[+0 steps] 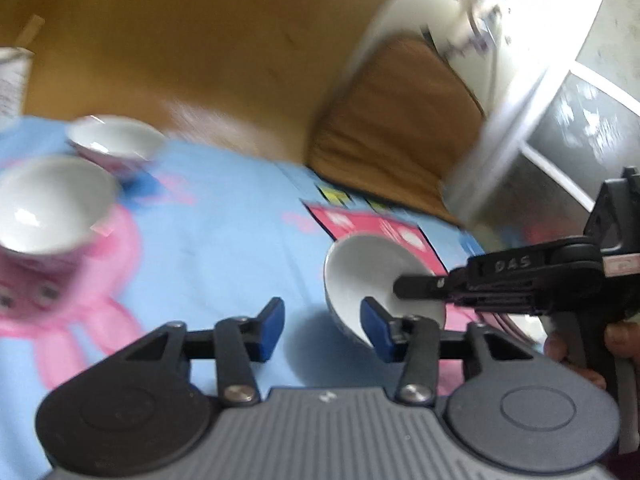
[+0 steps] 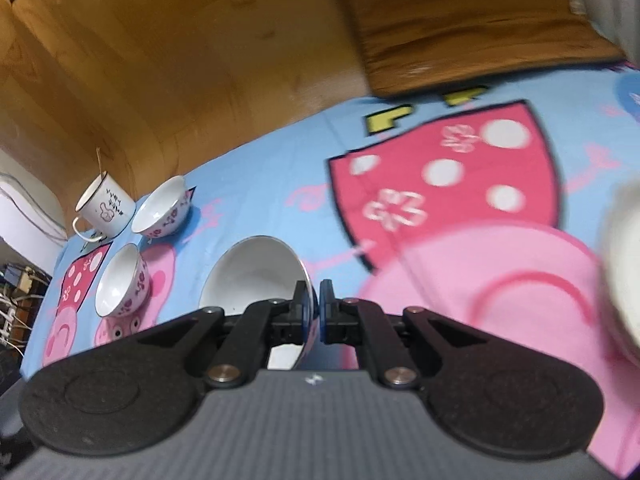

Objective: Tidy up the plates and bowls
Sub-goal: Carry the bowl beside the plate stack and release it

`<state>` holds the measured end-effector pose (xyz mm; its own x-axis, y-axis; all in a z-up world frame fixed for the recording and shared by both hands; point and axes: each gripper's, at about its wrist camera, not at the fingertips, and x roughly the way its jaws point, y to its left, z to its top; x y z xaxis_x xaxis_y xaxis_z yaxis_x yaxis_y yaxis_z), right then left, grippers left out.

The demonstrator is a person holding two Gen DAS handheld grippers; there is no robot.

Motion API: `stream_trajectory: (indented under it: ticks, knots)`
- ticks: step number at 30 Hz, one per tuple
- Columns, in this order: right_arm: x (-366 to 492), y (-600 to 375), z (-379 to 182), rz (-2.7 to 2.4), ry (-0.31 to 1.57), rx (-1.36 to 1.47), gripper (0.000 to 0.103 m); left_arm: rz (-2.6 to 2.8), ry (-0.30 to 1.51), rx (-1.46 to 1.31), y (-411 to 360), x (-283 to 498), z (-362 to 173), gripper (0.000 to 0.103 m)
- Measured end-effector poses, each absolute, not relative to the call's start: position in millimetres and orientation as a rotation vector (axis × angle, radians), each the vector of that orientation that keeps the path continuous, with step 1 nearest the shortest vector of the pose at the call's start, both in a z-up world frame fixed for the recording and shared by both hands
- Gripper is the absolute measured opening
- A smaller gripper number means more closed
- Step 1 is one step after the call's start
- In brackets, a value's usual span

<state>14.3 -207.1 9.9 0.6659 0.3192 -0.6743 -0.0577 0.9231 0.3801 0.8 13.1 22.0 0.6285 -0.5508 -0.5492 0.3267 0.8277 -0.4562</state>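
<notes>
A white bowl [image 2: 252,276] with a dark patterned outside hangs tilted above the blue cartoon cloth [image 2: 260,184]. My right gripper [image 2: 314,308] is shut on its rim, one pad inside and one outside. In the left wrist view the same bowl [image 1: 372,276] faces me, with the right gripper [image 1: 400,286] reaching in from the right. My left gripper [image 1: 324,330] stands open just in front of it, nothing between its blue pads. Two more flowered bowls [image 2: 162,208] [image 2: 120,284] sit upright to the left, seen blurred as one bowl [image 1: 52,204] and another [image 1: 116,140].
A white enamel mug [image 2: 106,208] stands behind the bowls near the cloth's far left corner. A brown wooden chair seat [image 2: 460,20] lies beyond the cloth's far edge. A blurred white object [image 2: 624,264] sits at the right edge. A person's hand [image 1: 576,356] holds the right gripper.
</notes>
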Motion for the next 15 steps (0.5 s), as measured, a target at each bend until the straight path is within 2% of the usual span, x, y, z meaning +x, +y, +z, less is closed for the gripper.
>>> stream_trajectory:
  ticks: [1,5,13,15]
  knots:
    - [8,-217,10,0.21,0.811,0.355,0.008,-0.525,0.762,-0.308,0,3,22,0.037]
    - [-8,-246,7,0.163,0.782,0.381,0.01,-0.585,0.815,-0.257,-38,10,26,0.017]
    - [-18,-289,2,0.051,0.724,0.427,0.011,-0.603,0.822,-0.147,-106,14,29,0.016]
    - [-20,-293,3,0.023,0.691,0.408,0.013,-0.6,0.808,-0.136,-112,14,30,0.02]
